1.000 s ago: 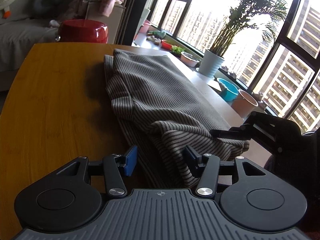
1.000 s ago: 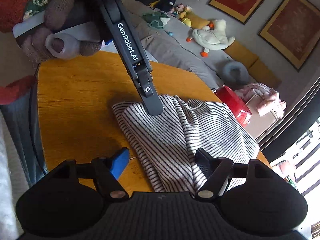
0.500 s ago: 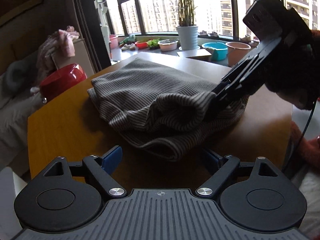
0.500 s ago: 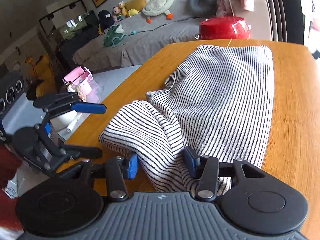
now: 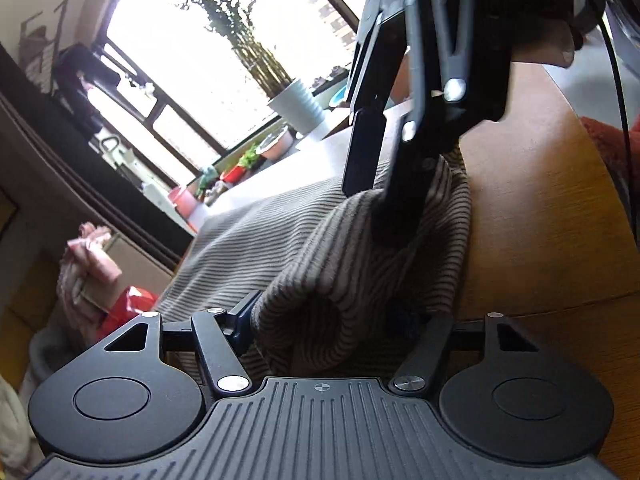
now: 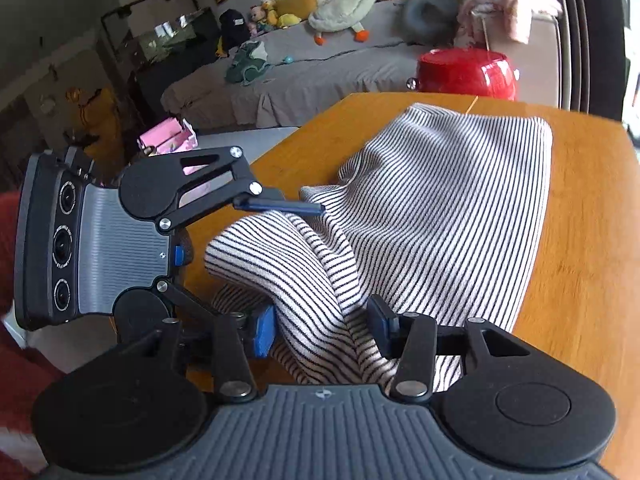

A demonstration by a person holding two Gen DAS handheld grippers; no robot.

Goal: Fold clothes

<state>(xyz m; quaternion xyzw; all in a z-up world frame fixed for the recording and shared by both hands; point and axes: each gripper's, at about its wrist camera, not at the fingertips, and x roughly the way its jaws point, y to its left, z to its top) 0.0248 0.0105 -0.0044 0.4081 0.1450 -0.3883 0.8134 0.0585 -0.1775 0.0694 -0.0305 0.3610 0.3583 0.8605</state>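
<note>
Across the left wrist view, the striped top point(image 5: 280, 248) lies on the table point(image 5: 540, 220); soft and limp, it sags, so it is best taken at an edge. The left gripper point(image 5: 340, 320), jaws just closing, straddles a bunched roll.

From the right wrist view, the right gripper point(image 6: 320, 328), jaws part open, pinches a fold beside the left gripper point(image 6: 280, 216).
</note>
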